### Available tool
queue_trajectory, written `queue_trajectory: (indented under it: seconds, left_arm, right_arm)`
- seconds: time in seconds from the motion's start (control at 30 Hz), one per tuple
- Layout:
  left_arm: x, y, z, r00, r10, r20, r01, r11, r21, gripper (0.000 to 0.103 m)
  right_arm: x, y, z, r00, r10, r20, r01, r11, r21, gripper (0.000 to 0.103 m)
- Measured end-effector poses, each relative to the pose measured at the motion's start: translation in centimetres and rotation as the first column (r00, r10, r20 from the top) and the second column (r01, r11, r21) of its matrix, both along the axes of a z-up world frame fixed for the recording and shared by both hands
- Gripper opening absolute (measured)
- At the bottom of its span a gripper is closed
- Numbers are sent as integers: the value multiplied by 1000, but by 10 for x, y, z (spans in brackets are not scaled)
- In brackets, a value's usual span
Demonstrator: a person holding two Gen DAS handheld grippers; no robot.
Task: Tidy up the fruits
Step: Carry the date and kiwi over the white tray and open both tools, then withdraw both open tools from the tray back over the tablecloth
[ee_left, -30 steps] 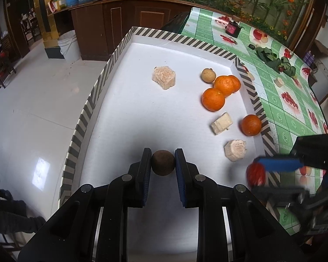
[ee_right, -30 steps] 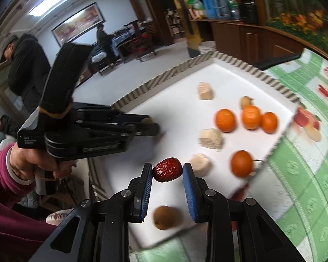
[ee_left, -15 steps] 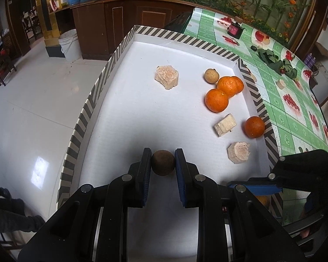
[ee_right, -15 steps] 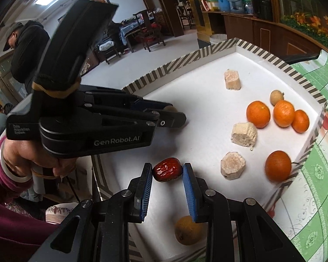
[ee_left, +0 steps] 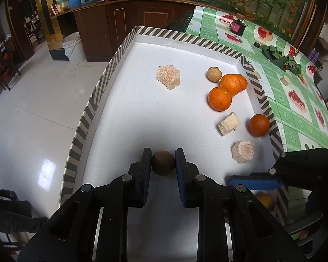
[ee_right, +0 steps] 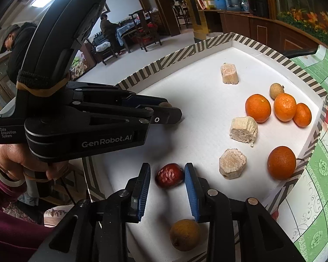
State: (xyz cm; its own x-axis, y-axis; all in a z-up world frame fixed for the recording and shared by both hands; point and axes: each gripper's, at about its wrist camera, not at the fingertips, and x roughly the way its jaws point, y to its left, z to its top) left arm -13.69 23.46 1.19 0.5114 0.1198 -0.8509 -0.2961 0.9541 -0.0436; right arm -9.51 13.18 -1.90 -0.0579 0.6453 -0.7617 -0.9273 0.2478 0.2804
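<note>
— So, where's the red date [ee_right: 169,175]?
— Lying on the white tray [ee_right: 192,100], loose between the right hand-held gripper [ee_right: 167,174] jaws, which have just been opening.
— And the left hand-held gripper [ee_left: 163,162]?
— Clamped on a brown round fruit [ee_left: 163,162]. Oranges [ee_left: 220,96] sit at two o'clock.

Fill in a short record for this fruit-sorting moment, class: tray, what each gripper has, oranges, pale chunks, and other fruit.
tray: white tray with a striped rim
left gripper: shut on a round brown fruit
right gripper: jaws have just been opening; red date lies between them, pads clear of it
oranges: four, three clustered, one alone by the rim
pale chunks: three
other fruit: small tan fruit by the cluster; brownish round fruit at the near edge
</note>
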Motion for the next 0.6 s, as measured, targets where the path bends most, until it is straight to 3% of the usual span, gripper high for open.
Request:
queue_trajectory:
  seconds: [0.17,0.6]
  left_arm:
    - [0,0,0,1000,24,-3,-23,999,46,52]
    - [6,-14,12,999,32,34,-35,993,108,52]
  right_arm:
    - [2,-8,6,1000,-19,-6,19,999,25,35]
    - [13,-47,24,992,-128,12,127,990,69,35]
